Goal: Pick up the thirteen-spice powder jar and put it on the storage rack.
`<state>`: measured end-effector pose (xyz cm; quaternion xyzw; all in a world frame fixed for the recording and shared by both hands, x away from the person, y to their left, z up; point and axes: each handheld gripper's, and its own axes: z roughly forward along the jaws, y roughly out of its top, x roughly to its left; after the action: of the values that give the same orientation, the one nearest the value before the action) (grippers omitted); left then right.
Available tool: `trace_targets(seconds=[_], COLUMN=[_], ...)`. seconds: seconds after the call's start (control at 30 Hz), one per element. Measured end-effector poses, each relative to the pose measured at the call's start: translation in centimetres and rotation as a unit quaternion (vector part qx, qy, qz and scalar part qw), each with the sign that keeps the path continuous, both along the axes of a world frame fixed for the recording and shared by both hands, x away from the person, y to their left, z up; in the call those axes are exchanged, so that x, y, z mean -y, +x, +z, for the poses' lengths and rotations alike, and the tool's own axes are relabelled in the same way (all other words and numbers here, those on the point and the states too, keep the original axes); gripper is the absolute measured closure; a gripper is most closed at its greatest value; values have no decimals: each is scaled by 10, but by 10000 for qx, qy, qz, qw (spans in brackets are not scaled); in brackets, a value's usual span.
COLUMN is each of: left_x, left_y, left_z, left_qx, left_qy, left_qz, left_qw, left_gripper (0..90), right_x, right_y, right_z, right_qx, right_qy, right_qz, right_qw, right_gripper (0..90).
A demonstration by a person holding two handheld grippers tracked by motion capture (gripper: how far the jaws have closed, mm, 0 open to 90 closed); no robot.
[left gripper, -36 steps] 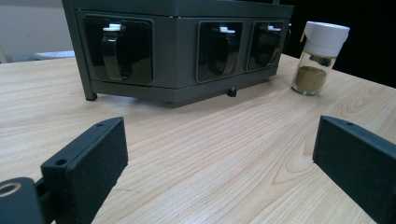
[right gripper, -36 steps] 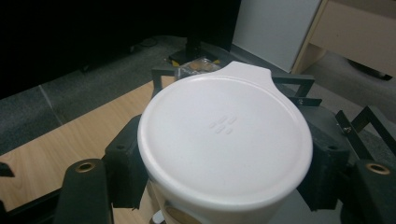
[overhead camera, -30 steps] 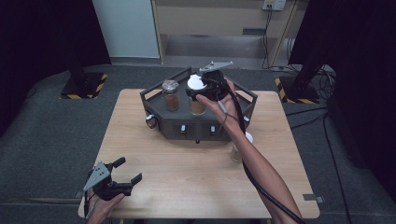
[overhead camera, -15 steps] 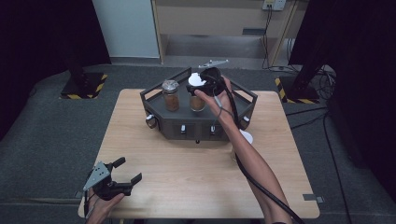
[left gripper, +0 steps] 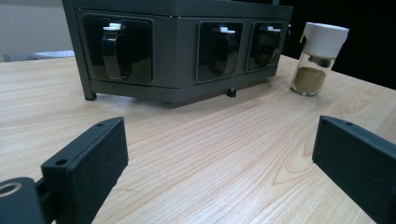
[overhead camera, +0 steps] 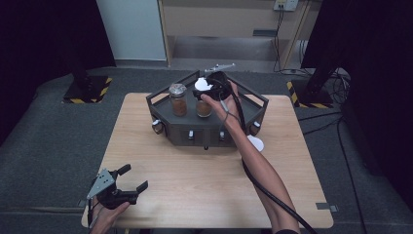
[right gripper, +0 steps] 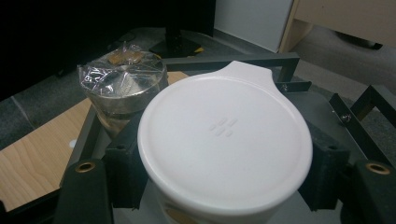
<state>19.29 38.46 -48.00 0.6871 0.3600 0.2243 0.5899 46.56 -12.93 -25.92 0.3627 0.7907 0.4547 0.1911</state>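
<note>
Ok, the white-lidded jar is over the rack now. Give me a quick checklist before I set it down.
1. Grip: right hand-held gripper shut on the white-lidded jar, jaws on both sides of it: ok.
2. Jar upright, lid level: ok.
3. Jar over the dark rack, beside the foil-covered jar: ok.
4. Gap to the foil-covered jar: apart in the right gripper view: ok.
5. Rack floor under the jar: hidden by the lid: cannot tell.
6. Left hand-held gripper open, near the table's front edge: ok.
</note>
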Motion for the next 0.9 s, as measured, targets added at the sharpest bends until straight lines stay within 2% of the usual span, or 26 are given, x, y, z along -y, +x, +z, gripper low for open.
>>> trace_targets(seconds=[0.5, 0.77, 0.9], left_x=[0, 0, 0], left_y=[0, 0, 0], left_z=[0, 0, 0], left_qx=[5, 10, 12], left_qy=[3, 17, 22], left_qz=[0, -8, -9], left_qw=[10000, 10000, 10000], left_gripper=[23, 23, 23], right_x=[3, 1, 2], right_y=[3, -1, -4], right_z=[-4, -9, -8], right_qx=[-30, 65, 147], right_qy=[24, 46, 57], right_qz=[-68, -92, -142], right_qw=[10000, 9999, 9998], right_gripper=[306, 300, 253])
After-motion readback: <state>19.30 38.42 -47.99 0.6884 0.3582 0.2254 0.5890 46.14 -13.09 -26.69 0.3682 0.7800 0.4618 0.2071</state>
